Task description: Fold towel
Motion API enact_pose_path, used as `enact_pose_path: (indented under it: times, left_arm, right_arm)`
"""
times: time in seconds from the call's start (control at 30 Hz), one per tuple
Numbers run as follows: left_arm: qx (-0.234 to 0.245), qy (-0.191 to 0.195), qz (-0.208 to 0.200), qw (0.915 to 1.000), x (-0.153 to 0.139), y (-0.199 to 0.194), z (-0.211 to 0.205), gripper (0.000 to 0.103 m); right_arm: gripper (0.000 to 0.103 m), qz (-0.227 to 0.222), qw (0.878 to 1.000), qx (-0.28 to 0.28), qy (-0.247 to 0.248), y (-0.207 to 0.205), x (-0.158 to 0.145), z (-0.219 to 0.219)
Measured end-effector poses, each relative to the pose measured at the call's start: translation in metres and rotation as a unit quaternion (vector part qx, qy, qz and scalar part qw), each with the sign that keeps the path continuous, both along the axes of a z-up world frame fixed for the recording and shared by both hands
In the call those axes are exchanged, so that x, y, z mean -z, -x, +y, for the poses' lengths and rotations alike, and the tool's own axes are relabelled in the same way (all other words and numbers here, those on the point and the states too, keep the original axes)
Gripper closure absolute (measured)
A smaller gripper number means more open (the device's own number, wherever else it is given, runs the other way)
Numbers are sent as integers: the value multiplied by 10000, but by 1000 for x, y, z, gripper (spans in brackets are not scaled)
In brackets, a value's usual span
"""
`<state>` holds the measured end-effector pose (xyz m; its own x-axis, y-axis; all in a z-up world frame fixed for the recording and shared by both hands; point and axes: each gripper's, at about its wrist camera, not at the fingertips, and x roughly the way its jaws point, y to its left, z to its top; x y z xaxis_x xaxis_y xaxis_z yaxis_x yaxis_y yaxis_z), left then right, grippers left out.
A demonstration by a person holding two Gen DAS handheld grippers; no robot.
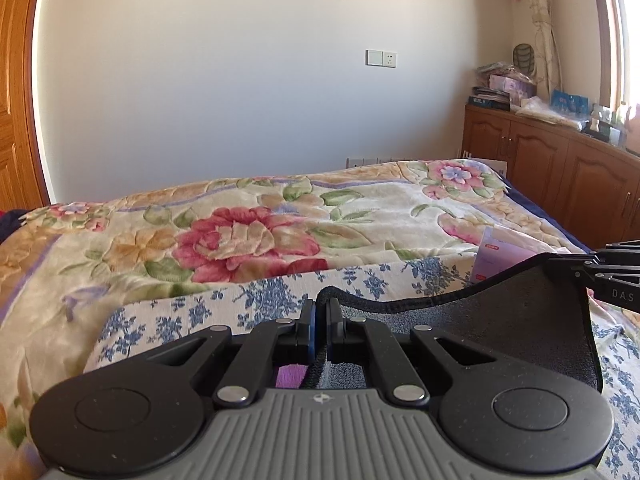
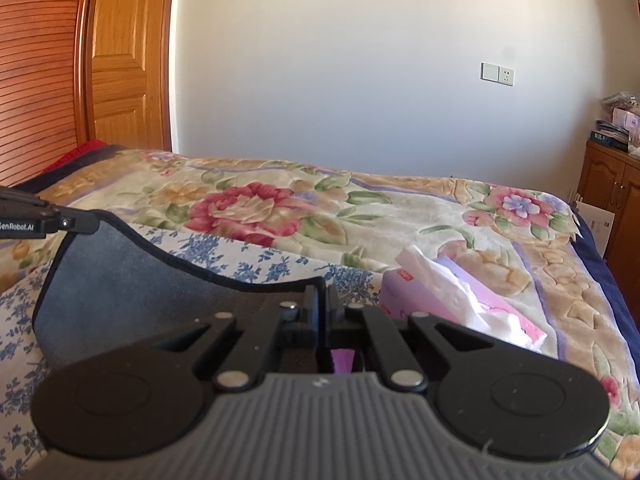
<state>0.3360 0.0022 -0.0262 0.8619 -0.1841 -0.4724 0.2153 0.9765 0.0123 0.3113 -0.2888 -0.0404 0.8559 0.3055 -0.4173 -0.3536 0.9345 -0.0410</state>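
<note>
The towel (image 1: 516,312) is dark grey with a black hemmed edge; it also shows in the right wrist view (image 2: 120,280). It is lifted above a blue-flowered white cloth (image 1: 280,292) on the bed. My left gripper (image 1: 320,304) is shut on one corner of the towel's edge. My right gripper (image 2: 322,296) is shut on the other corner. The towel's edge sags between the two grippers. The right gripper shows at the right edge of the left wrist view (image 1: 576,266). The left gripper shows at the left edge of the right wrist view (image 2: 86,222).
A floral blanket (image 1: 248,236) covers the bed. A pink tissue pack (image 2: 460,300) with a white tissue sticking out lies on the bed just right of my right gripper. A wooden cabinet (image 1: 560,172) with clutter stands far right. A wooden door (image 2: 120,60) stands far left.
</note>
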Motion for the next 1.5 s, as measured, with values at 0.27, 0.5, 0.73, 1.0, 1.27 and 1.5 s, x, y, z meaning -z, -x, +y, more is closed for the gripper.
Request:
enact_pose_path:
  times: [0.27, 0.5, 0.73, 1.0, 1.27, 1.5]
  left_arm:
    - [-69, -62, 50, 9999, 3, -18, -2, 97]
    - [-164, -91, 122, 9998, 12, -34, -1, 97]
    - [-254, -144, 190, 9994, 27, -50, -2, 97]
    - [-378, -173, 372, 9984, 51, -68, 5, 97]
    - [-440, -129, 551, 9974, 69, -77, 10, 97]
    - [-477, -235, 626, 9966, 73, -79, 7, 94]
  right_arm:
    - [99, -48, 10000, 5, 79, -18, 2, 6]
    - [99, -21, 9999, -9, 166, -31, 10, 9]
    - [99, 74, 9998, 26, 193, -44, 25, 8]
    - [99, 310, 9993, 64, 212, -58, 48, 6]
    - [99, 465, 9988, 107, 121, -62, 60, 0]
    - [98, 568, 9982, 88, 181, -65, 62, 2]
